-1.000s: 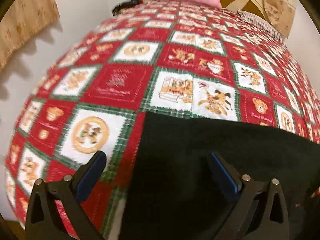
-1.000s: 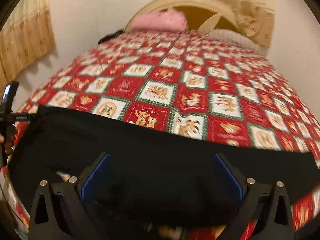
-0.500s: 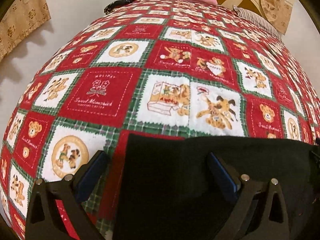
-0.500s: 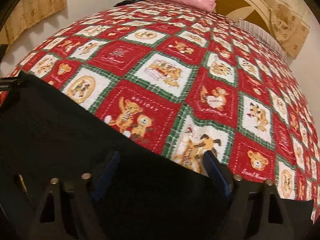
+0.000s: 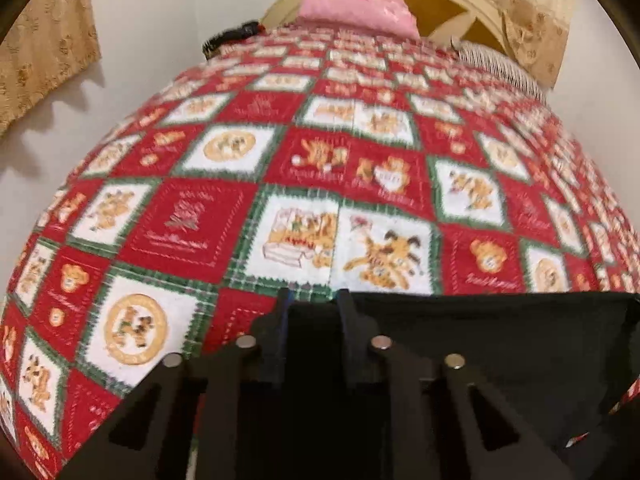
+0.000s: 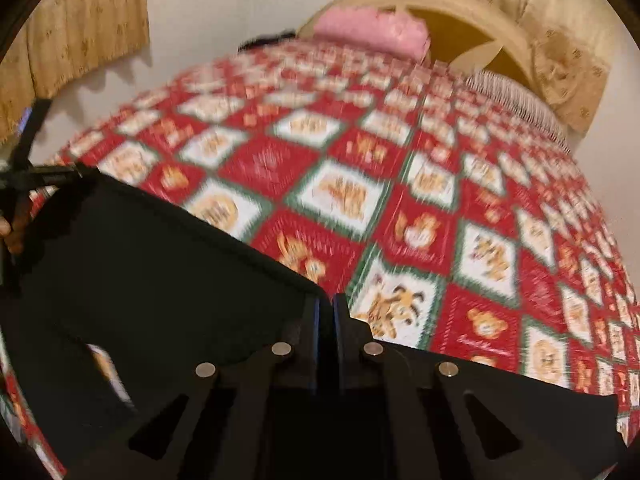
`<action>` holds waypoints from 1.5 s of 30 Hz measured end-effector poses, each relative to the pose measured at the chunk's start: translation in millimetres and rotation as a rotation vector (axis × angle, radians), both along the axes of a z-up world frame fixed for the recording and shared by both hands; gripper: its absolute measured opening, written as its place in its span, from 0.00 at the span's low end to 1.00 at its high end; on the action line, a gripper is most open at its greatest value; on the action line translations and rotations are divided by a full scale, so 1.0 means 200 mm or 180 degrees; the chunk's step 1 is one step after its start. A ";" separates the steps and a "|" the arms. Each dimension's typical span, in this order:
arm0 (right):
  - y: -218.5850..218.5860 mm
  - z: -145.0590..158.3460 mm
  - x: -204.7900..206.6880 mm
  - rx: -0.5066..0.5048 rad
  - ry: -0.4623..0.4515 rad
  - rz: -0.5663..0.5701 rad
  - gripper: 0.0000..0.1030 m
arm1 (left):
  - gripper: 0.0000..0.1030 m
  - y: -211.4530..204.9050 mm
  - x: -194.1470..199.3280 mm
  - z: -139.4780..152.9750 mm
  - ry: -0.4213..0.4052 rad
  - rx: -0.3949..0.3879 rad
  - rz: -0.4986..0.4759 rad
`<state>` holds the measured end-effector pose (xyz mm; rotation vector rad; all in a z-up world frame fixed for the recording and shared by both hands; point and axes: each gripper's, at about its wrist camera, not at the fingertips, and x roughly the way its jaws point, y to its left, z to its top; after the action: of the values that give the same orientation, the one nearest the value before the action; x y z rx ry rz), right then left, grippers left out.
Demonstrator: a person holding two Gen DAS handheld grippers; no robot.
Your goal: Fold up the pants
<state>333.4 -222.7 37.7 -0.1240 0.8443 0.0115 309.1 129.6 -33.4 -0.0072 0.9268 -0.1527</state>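
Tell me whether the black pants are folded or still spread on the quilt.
Cannot tell. The black pants lie broad across the quilt, far edge pinched by both grippers; layers underneath are hidden.

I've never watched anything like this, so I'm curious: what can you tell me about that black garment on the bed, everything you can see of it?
The black pants look like plain, matte, soft fabric with no visible pattern. They lie across the near end of the quilt, their far edge straight. The left gripper is closing on that edge at one end, with cloth between its fingers; the right gripper is shut on the other end. Details like pockets are too dark to see.
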 end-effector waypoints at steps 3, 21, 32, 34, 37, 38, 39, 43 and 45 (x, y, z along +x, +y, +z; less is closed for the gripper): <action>0.06 0.13 -0.14 0.0009 -0.0267 0.0028 0.05 | 0.22 0.06 -0.10 0.14 -0.0238 -0.0168 0.0018; 0.53 -0.06 -1.00 0.0010 -0.0641 0.0539 0.01 | 0.25 0.32 -1.01 0.13 -0.0758 -0.0436 -0.0171; 0.55 -0.31 -1.05 0.0383 -0.0256 0.0405 0.01 | 1.00 0.09 -0.65 0.33 -0.0381 -0.0733 -0.0282; 0.53 -0.21 -1.06 0.0379 -0.0550 0.0333 0.01 | 1.00 0.01 -0.54 0.33 -0.0209 -0.0762 -0.0283; 0.49 -0.09 -1.02 0.0470 -0.0809 0.0257 0.02 | 1.00 -0.09 -0.41 0.24 0.0152 -0.0738 -0.0231; 0.48 -0.08 -0.97 0.0510 -0.0806 0.0193 0.02 | 1.00 -0.15 -0.34 0.18 0.0324 -0.0644 -0.0158; 0.47 -0.08 -0.92 0.0523 -0.0771 0.0098 0.02 | 1.00 -0.18 -0.30 0.14 0.0433 -0.0544 -0.0067; 0.47 -0.19 -0.70 0.0998 -0.0416 0.0049 0.02 | 1.00 -0.26 -0.13 -0.01 0.0852 -0.0044 0.0367; 0.48 -0.25 -0.65 0.1354 -0.0257 0.0112 0.02 | 1.00 -0.26 -0.11 -0.06 0.0961 0.0092 0.0480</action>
<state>204.4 -127.1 -12.3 0.2592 0.7427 0.2166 287.7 76.9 -46.4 -0.0748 1.2253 0.0030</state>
